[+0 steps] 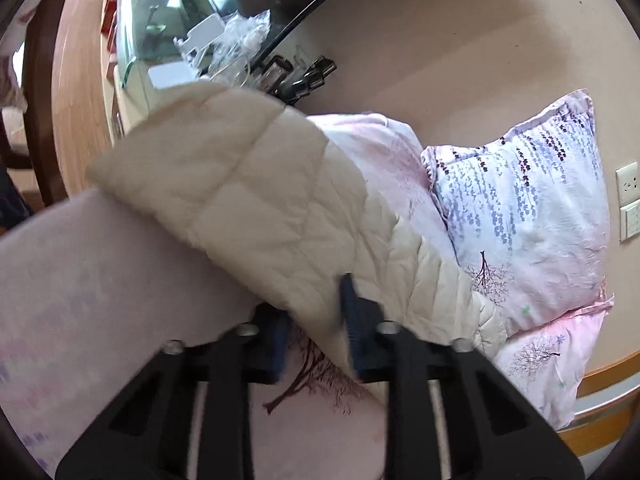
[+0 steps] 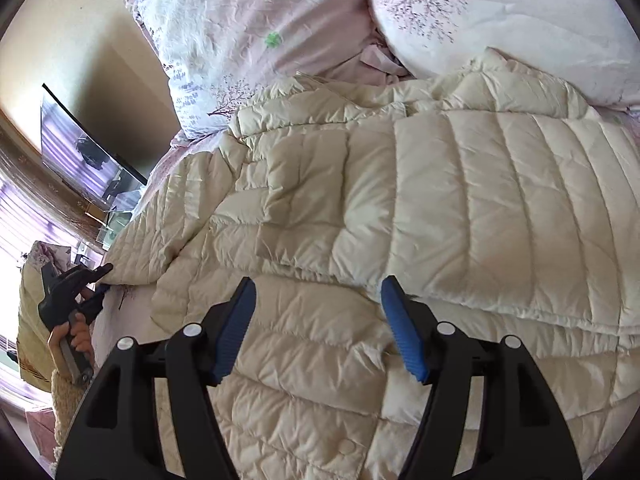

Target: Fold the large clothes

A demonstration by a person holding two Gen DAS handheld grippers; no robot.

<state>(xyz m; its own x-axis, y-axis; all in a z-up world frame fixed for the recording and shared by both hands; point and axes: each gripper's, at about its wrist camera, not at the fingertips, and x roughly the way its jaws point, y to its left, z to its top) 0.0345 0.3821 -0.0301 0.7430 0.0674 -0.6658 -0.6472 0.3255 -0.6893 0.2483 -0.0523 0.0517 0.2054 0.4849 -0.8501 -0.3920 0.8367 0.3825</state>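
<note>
Fingers (image 2: 394, 332) astride jacket (image 2: 400, 184) — unclamped

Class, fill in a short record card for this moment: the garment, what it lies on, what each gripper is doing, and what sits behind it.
garment: cream quilted jacket, partly folded over itself
surface: pink printed bedsheet
left gripper: fingers part open around the jacket's edge; grip unclear
right gripper: open, above the jacket, holding nothing
behind: flowered pillows against the wall
</note>
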